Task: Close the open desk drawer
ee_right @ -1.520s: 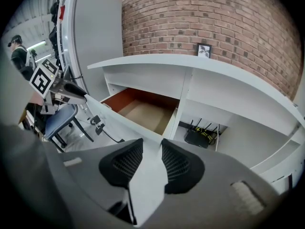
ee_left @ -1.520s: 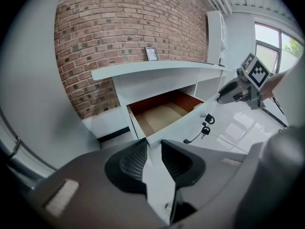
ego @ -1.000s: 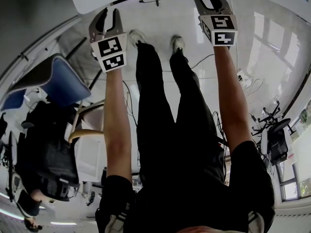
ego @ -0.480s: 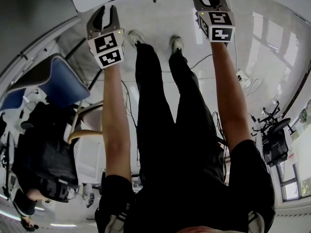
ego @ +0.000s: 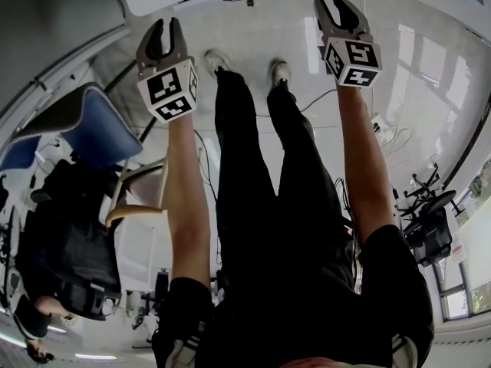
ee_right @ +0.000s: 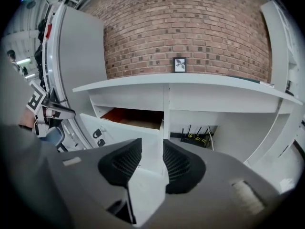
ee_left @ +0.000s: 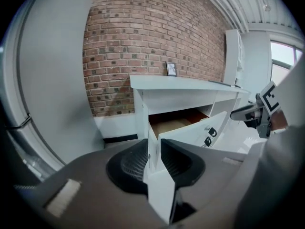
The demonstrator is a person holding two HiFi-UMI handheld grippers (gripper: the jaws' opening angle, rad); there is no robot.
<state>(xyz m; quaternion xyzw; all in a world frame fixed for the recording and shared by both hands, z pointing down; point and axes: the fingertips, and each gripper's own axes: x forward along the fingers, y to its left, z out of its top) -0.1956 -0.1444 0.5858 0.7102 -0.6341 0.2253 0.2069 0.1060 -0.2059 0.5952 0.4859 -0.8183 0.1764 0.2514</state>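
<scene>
Drawer [ee_left: 183, 123] partly behind left gripper [ego: 166, 25], fingers apart, empty — right gripper [ego: 329, 0] opening, empty.

Brick wall [ee_right: 181, 27] — small framed picture [ee_right: 180, 65] before it — blue chair [ego: 107, 135].

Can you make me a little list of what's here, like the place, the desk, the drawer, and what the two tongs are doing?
Place: room with a brick wall
Desk: white, against the wall, small picture frame on top
Drawer: pulled out, brown inside, in the left half of the desk
Left tongs: jaws apart, nothing between them, not touching the desk
Right tongs: jaws opening, nothing between them, also off the desk
Under desk: cables at the back
</scene>
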